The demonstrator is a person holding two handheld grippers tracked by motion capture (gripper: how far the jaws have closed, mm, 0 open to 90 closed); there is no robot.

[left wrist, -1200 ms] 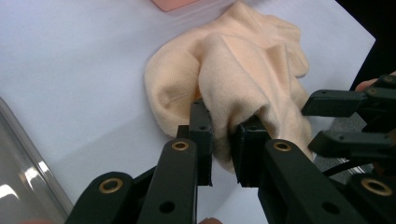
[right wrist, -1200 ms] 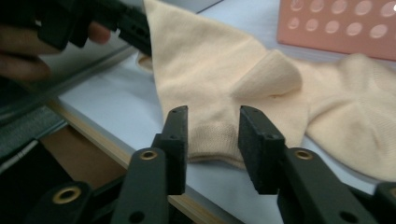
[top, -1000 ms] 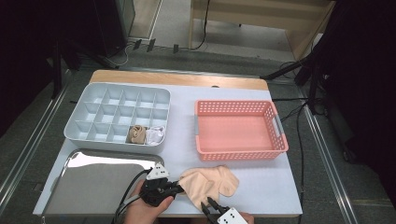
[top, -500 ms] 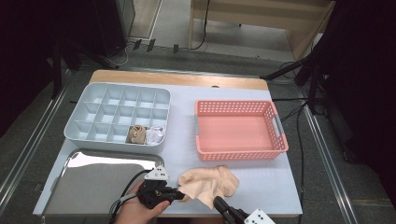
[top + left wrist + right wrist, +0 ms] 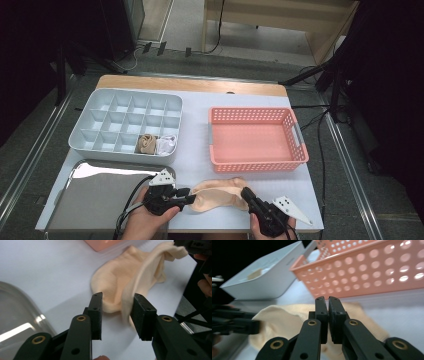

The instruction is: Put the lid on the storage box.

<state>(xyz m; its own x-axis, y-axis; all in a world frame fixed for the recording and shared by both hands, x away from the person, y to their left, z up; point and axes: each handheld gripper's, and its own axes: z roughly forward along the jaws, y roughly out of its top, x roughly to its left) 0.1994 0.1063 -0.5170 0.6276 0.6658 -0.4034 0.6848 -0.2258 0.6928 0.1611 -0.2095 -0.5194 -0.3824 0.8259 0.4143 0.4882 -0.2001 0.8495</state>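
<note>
Lying below the basket [image 5: 256, 137]: sock [image 5: 220, 195]. Left claw [image 5: 117, 315] has just been opening, cuff between jaws. Right claw [image 5: 328, 315] pinches sock. No writing legible.

sock's hem [image 5: 126, 307] blurred, tray [image 5: 90, 200] cut off

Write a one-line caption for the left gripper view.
Open left gripper straddles a raised fold of the beige sock on the white table.
</note>
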